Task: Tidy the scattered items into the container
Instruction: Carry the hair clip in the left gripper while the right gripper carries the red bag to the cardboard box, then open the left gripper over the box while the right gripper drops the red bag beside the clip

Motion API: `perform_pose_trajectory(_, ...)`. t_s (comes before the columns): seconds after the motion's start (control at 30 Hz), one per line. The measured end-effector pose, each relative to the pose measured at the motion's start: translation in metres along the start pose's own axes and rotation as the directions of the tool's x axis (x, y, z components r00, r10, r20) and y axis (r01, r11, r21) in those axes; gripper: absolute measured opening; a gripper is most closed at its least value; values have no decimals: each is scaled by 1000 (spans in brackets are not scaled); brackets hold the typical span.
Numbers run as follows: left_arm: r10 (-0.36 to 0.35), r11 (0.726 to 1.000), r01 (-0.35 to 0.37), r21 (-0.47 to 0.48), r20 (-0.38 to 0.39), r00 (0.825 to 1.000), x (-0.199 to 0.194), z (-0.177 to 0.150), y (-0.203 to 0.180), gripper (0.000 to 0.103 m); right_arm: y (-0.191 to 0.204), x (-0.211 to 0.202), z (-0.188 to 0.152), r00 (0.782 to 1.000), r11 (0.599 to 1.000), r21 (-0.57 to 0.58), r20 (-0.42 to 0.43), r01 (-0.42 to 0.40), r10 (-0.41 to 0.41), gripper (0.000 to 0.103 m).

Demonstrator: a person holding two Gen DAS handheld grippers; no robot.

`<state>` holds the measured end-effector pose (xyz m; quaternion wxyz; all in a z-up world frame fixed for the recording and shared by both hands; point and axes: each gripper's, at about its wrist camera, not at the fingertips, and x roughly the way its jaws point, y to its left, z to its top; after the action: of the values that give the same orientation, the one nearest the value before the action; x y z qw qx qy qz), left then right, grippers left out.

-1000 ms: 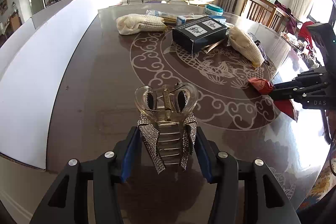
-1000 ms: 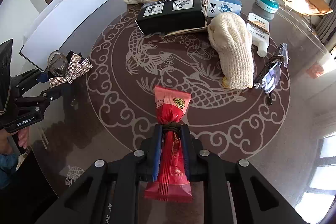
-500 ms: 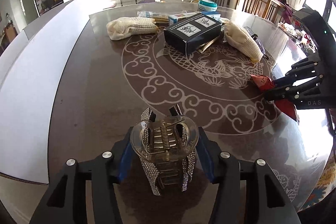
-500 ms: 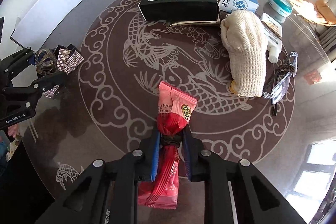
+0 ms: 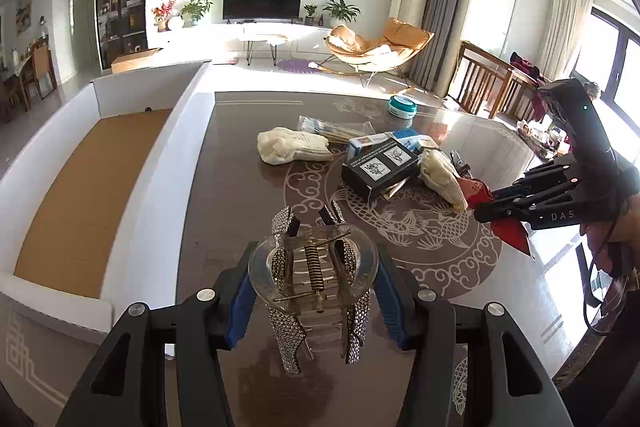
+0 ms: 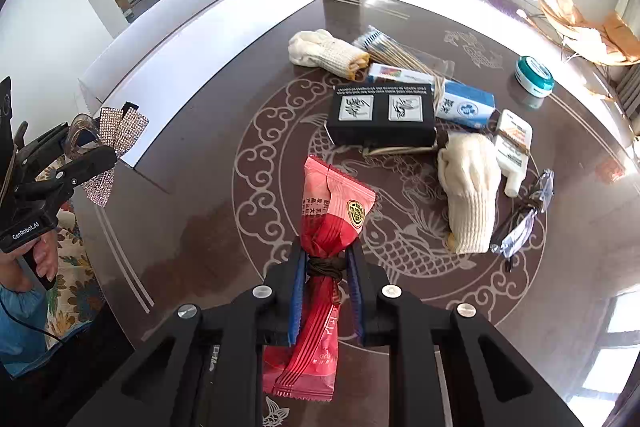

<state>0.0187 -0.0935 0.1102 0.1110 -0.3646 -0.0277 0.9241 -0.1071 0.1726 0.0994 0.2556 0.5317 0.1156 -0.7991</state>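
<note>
My left gripper (image 5: 314,271) is shut on a clear hair clip with a rhinestone bow (image 5: 316,283) and holds it above the dark table's near left part. It also shows in the right wrist view (image 6: 96,147). My right gripper (image 6: 326,263) is shut on a red snack packet (image 6: 328,227), held above the table; it shows at the right of the left wrist view (image 5: 480,209). The container, a white box with a cardboard floor (image 5: 92,179), stands to the left of the table.
On the dark patterned table (image 6: 208,211) lie a black box (image 6: 382,115), two cream gloves (image 6: 470,195) (image 6: 324,53), a blue-white carton (image 6: 464,105), a bag of cotton swabs (image 6: 400,55), a white tube (image 6: 514,151), glasses (image 6: 528,215) and a teal round tin (image 6: 534,75).
Both grippers have lifted with their items. The left one has tilted up so the white box's inside now shows. The right one has risen and pulled back from the table.
</note>
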Motion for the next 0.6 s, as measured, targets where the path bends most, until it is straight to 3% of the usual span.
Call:
perform_pose_trajectory(0.17, 131, 989, -128, -77, 38, 991, -35, 22, 79, 54, 64, -6, 70, 999, 992, -124, 6, -39, 40, 20)
perform_pose_trajectory(0.37, 289, 936, -283, -211, 0, 957, -45, 26, 180, 54, 194, 1, 158, 988, 949, -283, 22, -139, 152, 20)
perform_pose_trajectory(0.5, 345, 905, -346, -249, -52, 937, -26, 20, 215, 53, 269, 40, 202, 980, 923, -338, 11, -184, 199, 20)
perform_pose_trajectory(0.6, 352, 892, -360, -275, -82, 933, -11, 13, 229, 53, 302, 83, 218, 981, 924, -338, 11, -179, 194, 20)
